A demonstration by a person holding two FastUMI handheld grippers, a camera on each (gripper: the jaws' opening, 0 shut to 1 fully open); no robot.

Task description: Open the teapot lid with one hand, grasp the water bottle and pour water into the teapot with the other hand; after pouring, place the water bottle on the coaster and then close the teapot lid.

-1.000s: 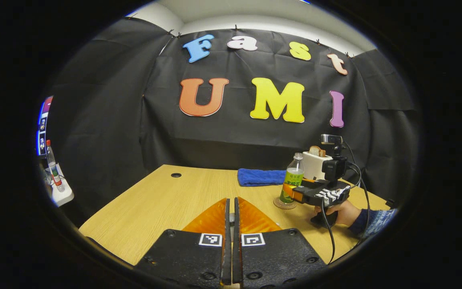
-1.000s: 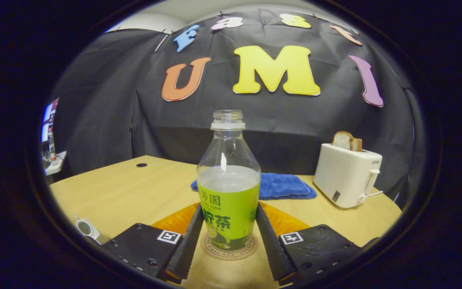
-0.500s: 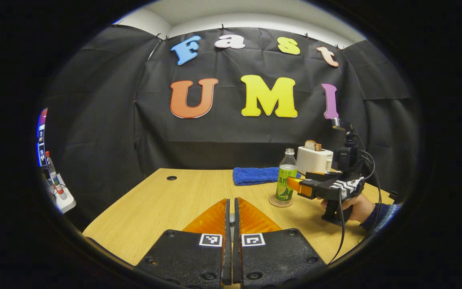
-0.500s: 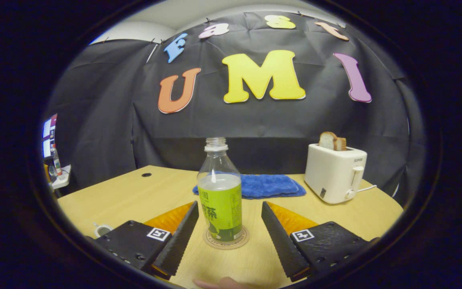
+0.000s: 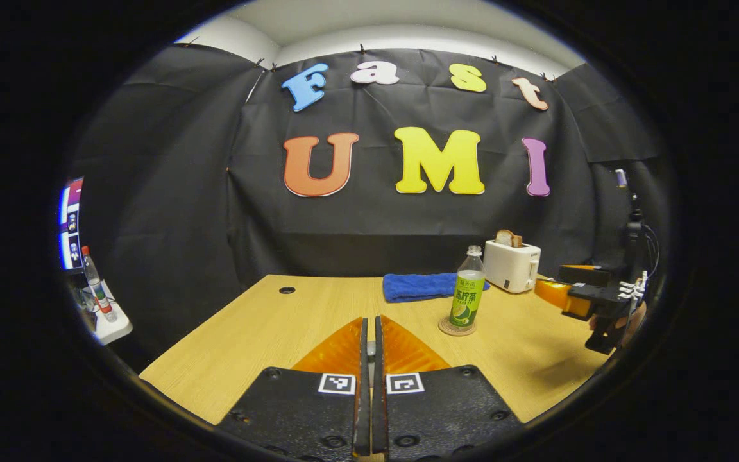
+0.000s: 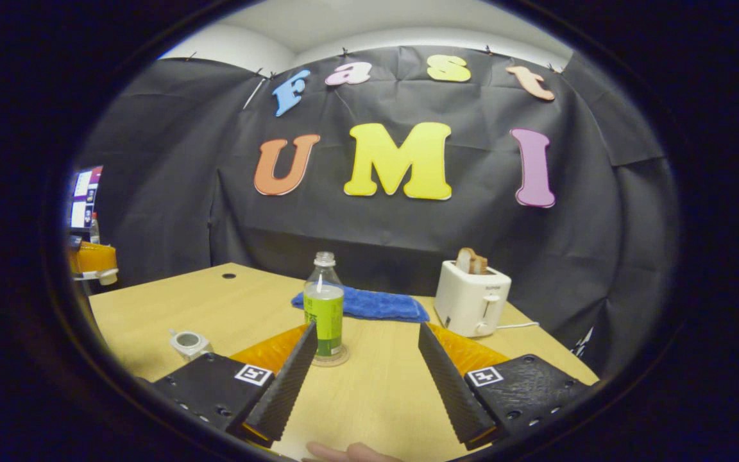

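- Now the water bottle [image 6: 323, 307] stands upright on the coaster [image 6: 331, 359], toward the table's [image 6: 376, 398] far edge, near the blue cloth [image 6: 369, 307] and toaster [image 6: 471, 298].
- Right gripper [image 6: 364, 378]: jaws spread wide, holding nothing, apart from the bottle.
- Left gripper [image 5: 370, 385]: jaws closed together, empty.
- A small teapot [image 6: 188, 342] sits near the table's left edge.

- My two views are evenly lit from overhead, sharp at centre.
- Fisheye bends the table [image 5: 267, 333] edges; soft shadows, faint glare.
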